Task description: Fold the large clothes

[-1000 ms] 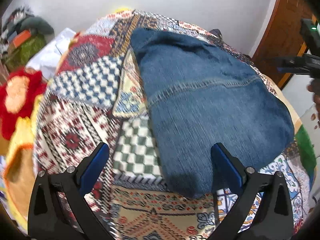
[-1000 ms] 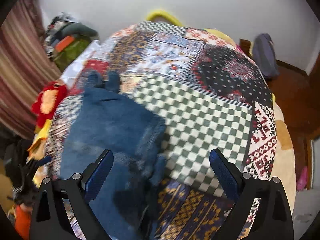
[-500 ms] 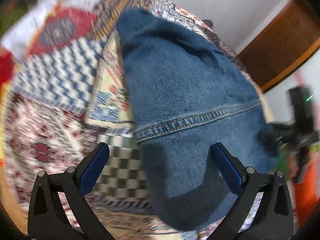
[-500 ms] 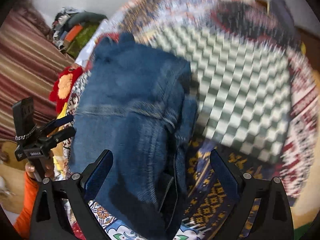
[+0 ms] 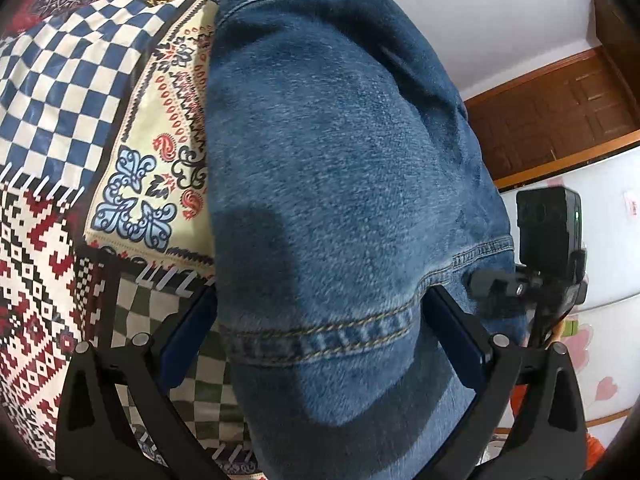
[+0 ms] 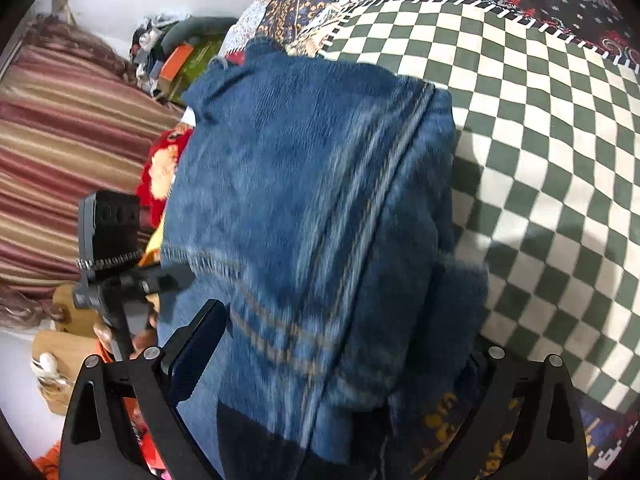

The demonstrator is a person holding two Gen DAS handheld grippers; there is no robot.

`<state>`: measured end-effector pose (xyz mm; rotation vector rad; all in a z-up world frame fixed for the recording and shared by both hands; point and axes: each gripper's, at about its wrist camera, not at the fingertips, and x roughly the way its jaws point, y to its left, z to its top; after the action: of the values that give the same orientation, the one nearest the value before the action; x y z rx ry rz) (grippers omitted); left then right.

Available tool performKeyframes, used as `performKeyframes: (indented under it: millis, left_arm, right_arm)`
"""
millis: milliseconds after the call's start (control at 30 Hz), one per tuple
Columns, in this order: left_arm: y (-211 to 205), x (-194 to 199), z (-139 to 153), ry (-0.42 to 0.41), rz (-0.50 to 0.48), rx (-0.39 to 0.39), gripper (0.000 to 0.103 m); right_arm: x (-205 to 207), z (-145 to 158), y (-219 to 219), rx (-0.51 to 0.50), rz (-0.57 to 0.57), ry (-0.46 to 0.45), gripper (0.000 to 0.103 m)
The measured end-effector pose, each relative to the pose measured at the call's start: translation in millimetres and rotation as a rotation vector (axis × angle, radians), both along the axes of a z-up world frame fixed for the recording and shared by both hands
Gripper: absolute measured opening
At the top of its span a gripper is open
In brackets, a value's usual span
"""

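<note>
A folded blue denim garment [image 5: 340, 160] lies on a patchwork bedspread [image 5: 60, 100]. My left gripper [image 5: 320, 320] is open, its fingers straddling the near end of the denim by a stitched seam. My right gripper [image 6: 332, 360] is open too, and the denim [image 6: 312, 200] lies between its fingers; the right fingertip is hidden behind the cloth. Each view shows the other gripper at the garment's edge: the right one in the left wrist view [image 5: 504, 284], the left one in the right wrist view [image 6: 160, 280].
The green-and-white checked patch of the bedspread [image 6: 540, 140] spreads to the right of the denim. A red and orange soft item [image 6: 160, 168], a striped curtain [image 6: 60, 160] and a pile of things [image 6: 180, 52] lie at the left. A wooden door [image 5: 560, 120] stands behind.
Both grippers have come down and forward onto the denim, from hovering above the bed to straddling the garment's opposite sides. The garment looks unmoved.
</note>
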<state>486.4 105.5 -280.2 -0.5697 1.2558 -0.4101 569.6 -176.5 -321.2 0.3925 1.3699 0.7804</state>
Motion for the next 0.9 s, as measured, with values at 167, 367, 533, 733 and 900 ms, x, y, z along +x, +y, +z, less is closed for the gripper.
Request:
performKeyframes:
  millis: [167,367,533,733,900]
  left_arm:
    - [-27,4,13,-0.017,-0.033,0.047,0.098]
    - [-41,-8,40,-0.062,-0.028,0.096,0.076]
    - [-41,-31,88,-0.164,-0.029,0.126,0.069]
    - [-11,-67,160,-0.307,0.011,0.134,0.069]
    - [36,-96,196,-0.371,0.074,0.135,0.069]
  right_arm:
    - [1,-3,-4,0.031,-0.067,0.027,0.086]
    - [-13,17,-17,0.027,-0.079,0.006,0.052]
    - [-31,63,-18,0.054,-0.066,-0.048,0.044]
    - [-57,129,5,0.102,-0.054,-0.138,0.044]
    - [-78,172,51,0.113,-0.014,-0.205,0.043]
